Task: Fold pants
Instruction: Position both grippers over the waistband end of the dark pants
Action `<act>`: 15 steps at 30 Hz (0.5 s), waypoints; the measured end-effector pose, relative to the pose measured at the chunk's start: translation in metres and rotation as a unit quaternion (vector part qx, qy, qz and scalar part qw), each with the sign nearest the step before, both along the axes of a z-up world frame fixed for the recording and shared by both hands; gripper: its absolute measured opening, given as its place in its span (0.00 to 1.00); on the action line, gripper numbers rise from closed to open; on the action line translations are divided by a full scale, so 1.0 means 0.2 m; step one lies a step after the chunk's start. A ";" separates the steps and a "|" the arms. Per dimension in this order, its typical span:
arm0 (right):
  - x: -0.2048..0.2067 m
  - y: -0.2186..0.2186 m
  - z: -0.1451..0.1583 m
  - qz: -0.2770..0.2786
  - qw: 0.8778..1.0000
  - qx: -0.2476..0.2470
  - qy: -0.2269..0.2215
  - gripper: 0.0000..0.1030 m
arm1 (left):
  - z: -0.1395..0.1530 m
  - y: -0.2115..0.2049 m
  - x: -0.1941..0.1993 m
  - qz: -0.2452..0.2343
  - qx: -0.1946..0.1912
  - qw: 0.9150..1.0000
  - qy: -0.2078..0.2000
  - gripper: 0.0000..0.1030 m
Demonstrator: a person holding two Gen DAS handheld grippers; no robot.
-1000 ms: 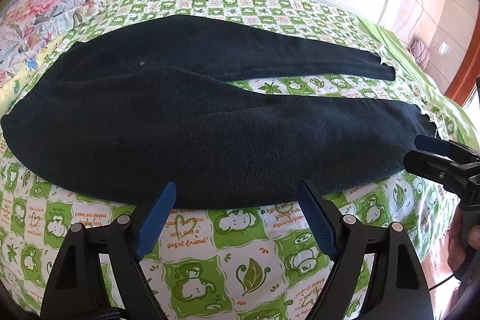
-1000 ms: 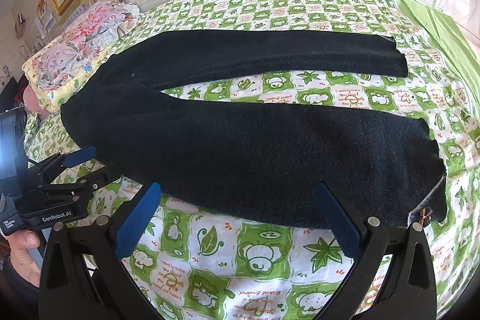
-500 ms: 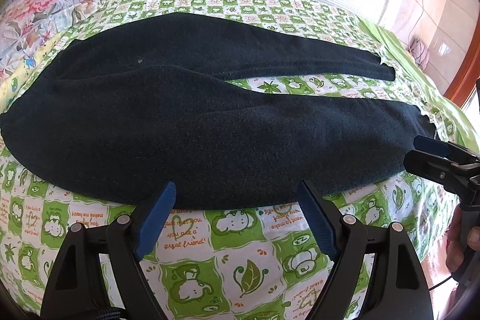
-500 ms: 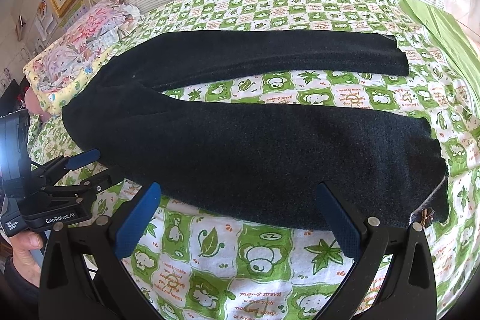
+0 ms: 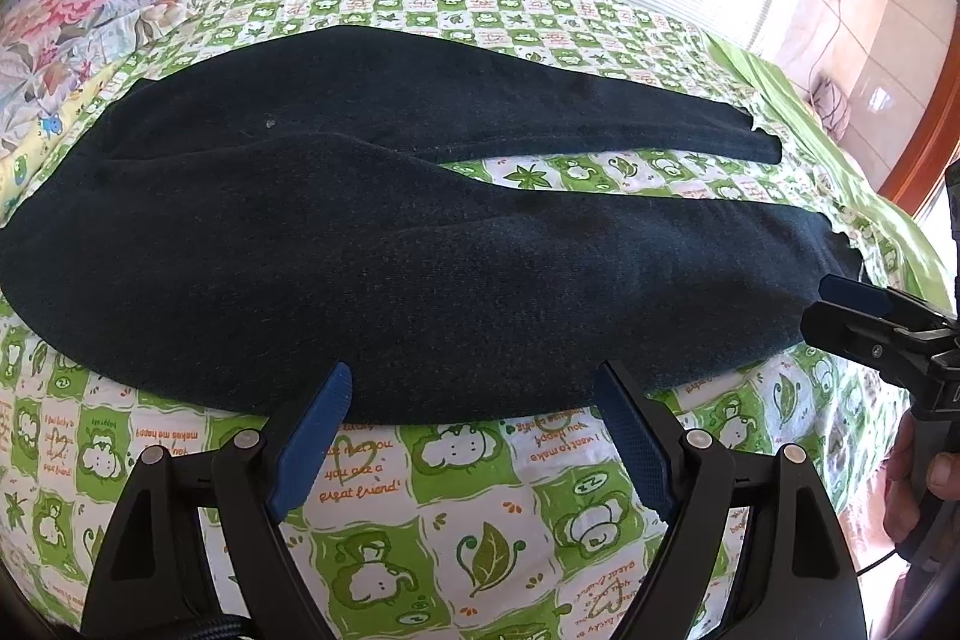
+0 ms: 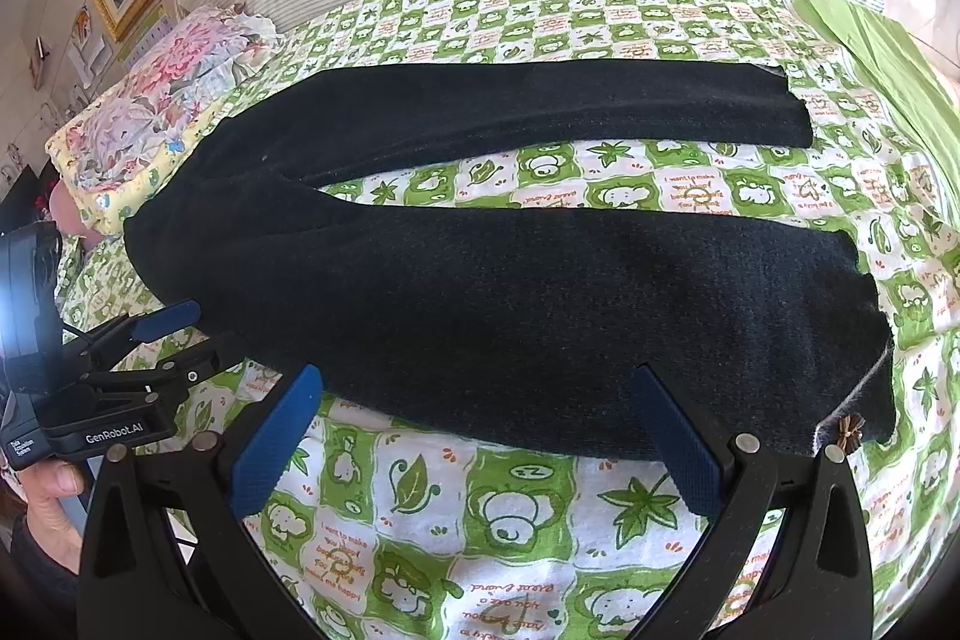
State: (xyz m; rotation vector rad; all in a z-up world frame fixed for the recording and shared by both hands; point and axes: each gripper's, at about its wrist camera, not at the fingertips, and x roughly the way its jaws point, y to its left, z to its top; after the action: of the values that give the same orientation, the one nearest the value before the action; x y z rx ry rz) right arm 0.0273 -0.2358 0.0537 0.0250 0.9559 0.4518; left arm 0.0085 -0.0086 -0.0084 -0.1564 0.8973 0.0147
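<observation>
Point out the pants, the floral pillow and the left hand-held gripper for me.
pants (image 6: 510,304): right wrist view, middle of the near leg.
floral pillow (image 6: 162,100): right wrist view, its top face.
left hand-held gripper (image 5: 474,388): left wrist view, gap midway between its open fingertips.

Soft, fuzzy dark cloth on the pants (image 6: 510,304). Smooth printed cotton sheet (image 6: 528,514). Matt black plastic grippers, bumpy blue rubber pads (image 5: 630,436).
</observation>
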 end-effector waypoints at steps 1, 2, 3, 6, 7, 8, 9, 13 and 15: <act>0.00 0.00 0.00 0.000 1.000 -0.004 0.005 1.00 | 0.00 0.00 0.00 -0.002 0.000 1.000 0.001 0.81; 0.00 0.00 0.00 0.000 1.000 -0.005 0.005 1.00 | 0.01 0.00 0.01 -0.004 0.006 1.000 0.002 0.81; 0.00 0.00 0.00 -0.001 1.000 -0.012 0.014 1.00 | 0.01 0.00 0.01 -0.005 0.013 1.000 0.004 0.81; 0.01 -0.01 0.00 -0.004 1.000 -0.010 0.014 1.00 | 0.01 0.01 0.03 -0.008 0.020 1.000 0.014 0.81; 0.01 -0.02 0.00 -0.005 1.000 -0.011 0.015 1.00 | 0.01 0.02 0.03 -0.009 0.026 0.999 0.024 0.81; 0.01 -0.03 0.00 -0.006 1.000 -0.012 0.015 1.00 | 0.02 0.02 0.04 -0.010 0.031 0.999 0.027 0.81; 0.02 -0.03 0.00 -0.007 1.000 -0.013 0.012 1.00 | 0.02 0.02 0.05 -0.010 0.030 0.999 0.027 0.81; 0.04 -0.05 0.00 -0.010 1.000 -0.019 0.015 1.00 | 0.03 0.03 0.07 -0.013 0.027 0.999 0.010 0.81; 0.05 -0.05 0.00 -0.011 1.000 -0.017 0.021 1.00 | 0.03 0.03 0.09 -0.017 0.032 0.999 0.012 0.81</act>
State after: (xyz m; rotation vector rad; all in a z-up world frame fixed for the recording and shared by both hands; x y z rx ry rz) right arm 0.0365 -0.2453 0.0539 0.0138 1.0028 0.4147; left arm 0.0265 -0.0024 -0.0025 -0.0815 0.9212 0.0144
